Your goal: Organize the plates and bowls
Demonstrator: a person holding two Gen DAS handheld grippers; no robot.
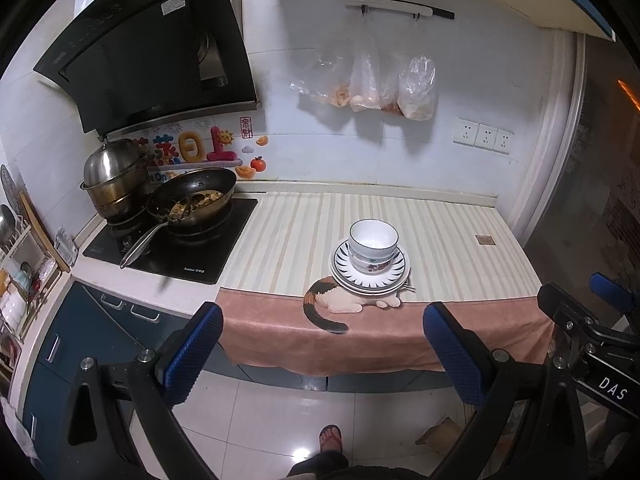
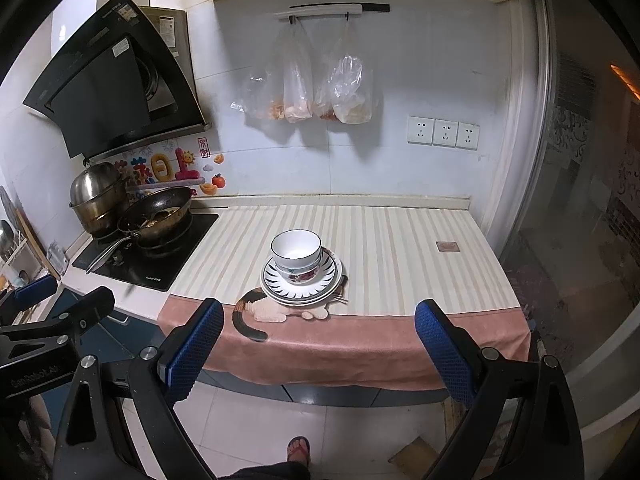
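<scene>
Spread wide and empty on both sides: left gripper (image 1: 322,326) and right gripper (image 2: 318,322), held back over the floor, short of the counter edge, well apart from the stack.

Judged as either the very start or the finish, since dishes sit in one pile already: bowls (image 1: 373,250) nested on plates (image 1: 370,274), on the striped mat (image 1: 460,248) near its front edge, over the cat picture (image 1: 332,302).

If unstacking comes next, best to approach level, pinch the top bowl by its rim with one gripper, steady the plates with the other, and lift straight up to avoid dragging the lower bowl or sliding the pile off the front edge.

Top bowl white inside, apparently empty. Lower bowl, flowered, holding only the upper one.

Farther left, on the stove: wok (image 1: 192,200) with leftover food and a utensil; lidded steel pot (image 1: 114,178) behind it, contents hidden.

On the wall: hanging bags (image 1: 368,84) with orange-pink contents, not identifiable.
</scene>
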